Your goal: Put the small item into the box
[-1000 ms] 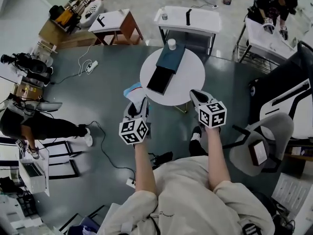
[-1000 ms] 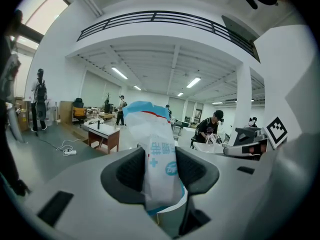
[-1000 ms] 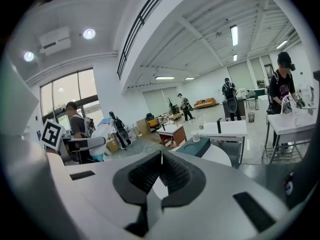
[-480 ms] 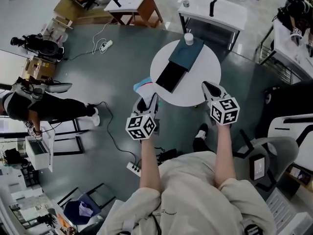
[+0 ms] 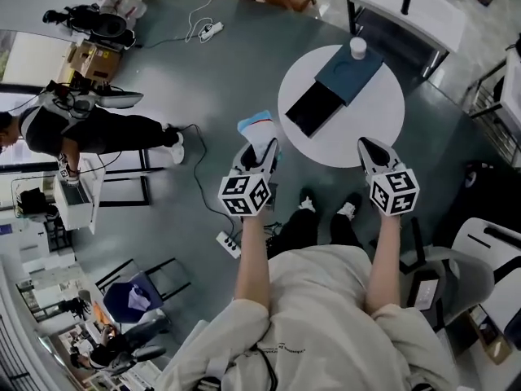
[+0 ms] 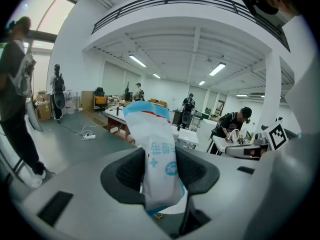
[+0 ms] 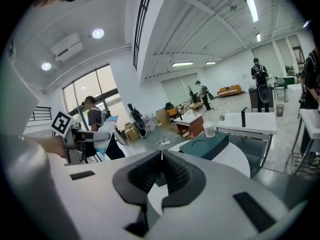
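Note:
The small item is a white and blue packet (image 5: 256, 129) (image 6: 159, 154) that stands upright between the jaws of my left gripper (image 5: 267, 147) (image 6: 160, 159), which is shut on it. It hangs over the floor just left of the round white table (image 5: 374, 133). On the table lies the box: a black open tray (image 5: 309, 111) with a dark teal lid (image 5: 348, 72) (image 7: 205, 146) behind it. My right gripper (image 5: 364, 143) (image 7: 161, 156) is shut and empty, at the table's near right edge.
A white cup (image 5: 356, 47) (image 7: 209, 129) stands at the table's far rim. A power strip (image 5: 228, 243) and cables lie on the floor left of my feet. A person (image 5: 106, 129) stands at the left, a grey chair (image 5: 480, 259) at the right, a white desk (image 5: 407, 6) behind the table.
The head view has swung, so the table and both grippers sit further right in the picture. The left gripper still holds the packet; both grippers stay by the table's near edge.

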`<move>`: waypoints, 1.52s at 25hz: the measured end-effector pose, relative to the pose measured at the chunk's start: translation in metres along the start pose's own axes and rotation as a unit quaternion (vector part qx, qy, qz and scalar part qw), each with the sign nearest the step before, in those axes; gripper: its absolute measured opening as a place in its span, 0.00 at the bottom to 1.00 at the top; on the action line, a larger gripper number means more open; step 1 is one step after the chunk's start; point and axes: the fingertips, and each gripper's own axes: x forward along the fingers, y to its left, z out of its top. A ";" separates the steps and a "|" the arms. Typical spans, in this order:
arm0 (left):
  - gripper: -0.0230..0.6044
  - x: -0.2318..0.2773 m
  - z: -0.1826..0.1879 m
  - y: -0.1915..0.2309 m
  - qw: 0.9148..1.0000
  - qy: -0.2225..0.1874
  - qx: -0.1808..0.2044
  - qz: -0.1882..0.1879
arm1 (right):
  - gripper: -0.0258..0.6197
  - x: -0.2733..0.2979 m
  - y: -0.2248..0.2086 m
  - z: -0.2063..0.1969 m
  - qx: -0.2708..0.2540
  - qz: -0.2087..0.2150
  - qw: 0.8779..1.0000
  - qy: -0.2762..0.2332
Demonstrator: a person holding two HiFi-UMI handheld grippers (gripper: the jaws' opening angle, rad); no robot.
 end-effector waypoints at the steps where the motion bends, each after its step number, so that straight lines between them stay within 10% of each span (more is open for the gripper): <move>1: 0.33 0.004 0.001 0.003 1.000 -0.002 -0.007 0.001 | 0.09 0.002 -0.001 -0.002 0.002 -0.002 1.000 0.002; 7: 0.33 0.068 0.000 -0.019 0.997 -0.002 -0.050 -0.062 | 0.09 0.003 -0.010 -0.001 -0.001 0.004 1.000 -0.003; 14: 0.33 0.152 0.024 -0.019 0.988 0.040 0.029 -0.150 | 0.09 0.031 -0.043 0.027 0.030 -0.067 0.997 -0.017; 22: 0.33 0.237 0.022 0.010 0.959 0.109 -0.002 -0.260 | 0.09 0.078 -0.064 0.020 0.104 -0.168 0.980 0.010; 38: 0.33 0.296 -0.101 0.031 0.903 0.294 0.035 -0.312 | 0.09 0.101 -0.065 0.005 0.084 -0.226 0.968 0.073</move>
